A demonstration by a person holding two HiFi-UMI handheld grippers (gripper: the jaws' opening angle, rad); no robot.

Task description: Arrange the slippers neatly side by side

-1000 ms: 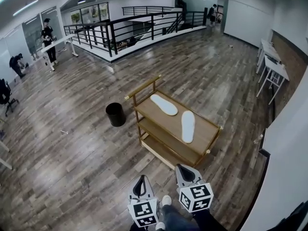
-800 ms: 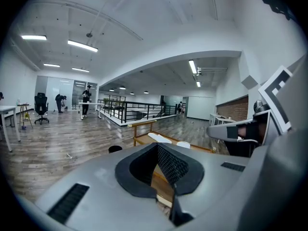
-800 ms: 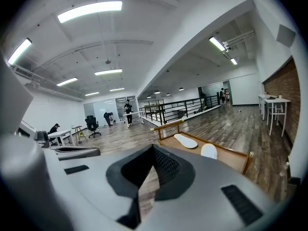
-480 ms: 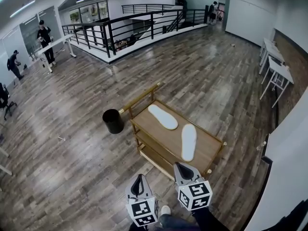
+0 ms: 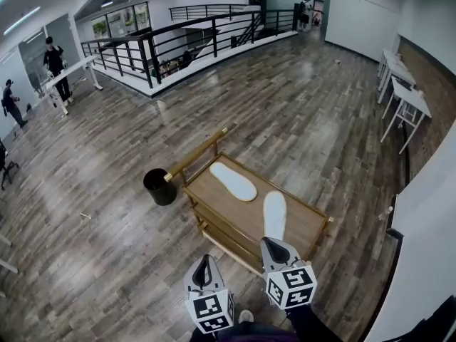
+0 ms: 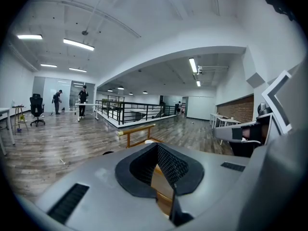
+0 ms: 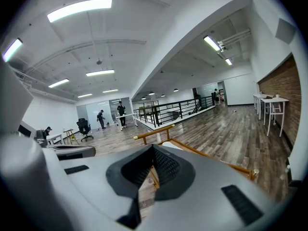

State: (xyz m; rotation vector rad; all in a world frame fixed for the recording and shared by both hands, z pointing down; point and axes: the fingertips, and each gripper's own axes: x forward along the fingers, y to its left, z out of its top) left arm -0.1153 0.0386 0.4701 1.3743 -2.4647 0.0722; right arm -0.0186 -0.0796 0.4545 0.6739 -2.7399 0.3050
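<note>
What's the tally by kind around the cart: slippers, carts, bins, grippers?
White flat slippers, both on the cart top: 2
Wooden shelved cart: 1
Black round bin on the floor: 1
Grey grippers, left gripper and right gripper: 2
Total: 6

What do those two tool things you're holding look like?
The left tool and the right tool are grey, wedge-shaped shells narrowing to black, bumpy-textured pads. Each carries a white cube printed with black square patterns.
</note>
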